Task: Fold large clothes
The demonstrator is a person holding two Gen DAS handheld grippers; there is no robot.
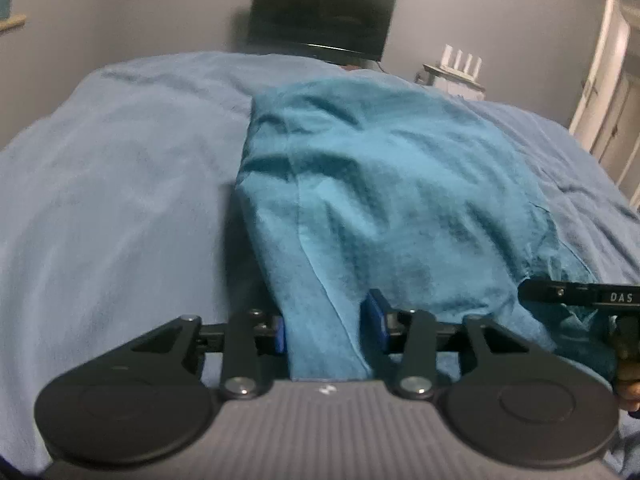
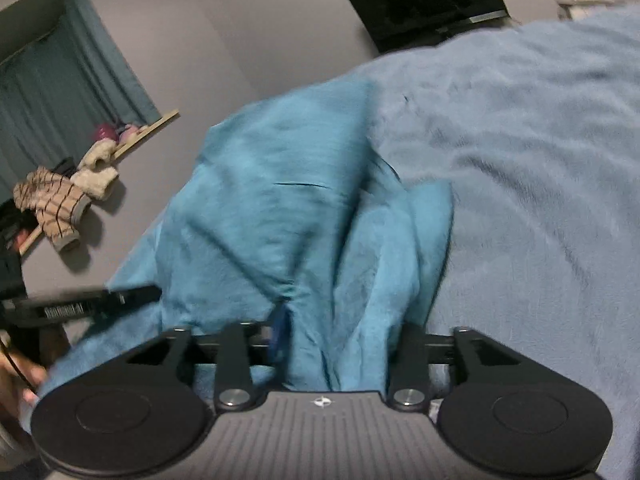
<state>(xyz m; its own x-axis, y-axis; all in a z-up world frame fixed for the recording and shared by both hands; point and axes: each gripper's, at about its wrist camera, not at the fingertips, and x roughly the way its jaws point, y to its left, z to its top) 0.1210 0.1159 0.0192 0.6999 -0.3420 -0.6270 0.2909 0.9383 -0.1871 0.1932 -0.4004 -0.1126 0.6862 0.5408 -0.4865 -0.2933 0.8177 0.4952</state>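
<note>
A large teal garment (image 1: 380, 184) lies on the blue bedspread (image 1: 120, 184), its near edge lifted. My left gripper (image 1: 330, 326) is shut on a bunch of that near edge, cloth filling the gap between its blue pads. My right gripper (image 2: 340, 336) is shut on the same garment (image 2: 280, 208), which drapes away from it in folds. Each gripper shows in the other's view: the right one at the right edge of the left wrist view (image 1: 580, 296), the left one at the left edge of the right wrist view (image 2: 80, 304).
The blue bedspread (image 2: 520, 160) covers the whole bed. A dark TV (image 1: 320, 16) stands beyond the far end by a grey wall. A router (image 1: 460, 60) sits on a small stand, a white door (image 1: 612, 80) at right. Clothes (image 2: 60, 200) hang by a curtained window.
</note>
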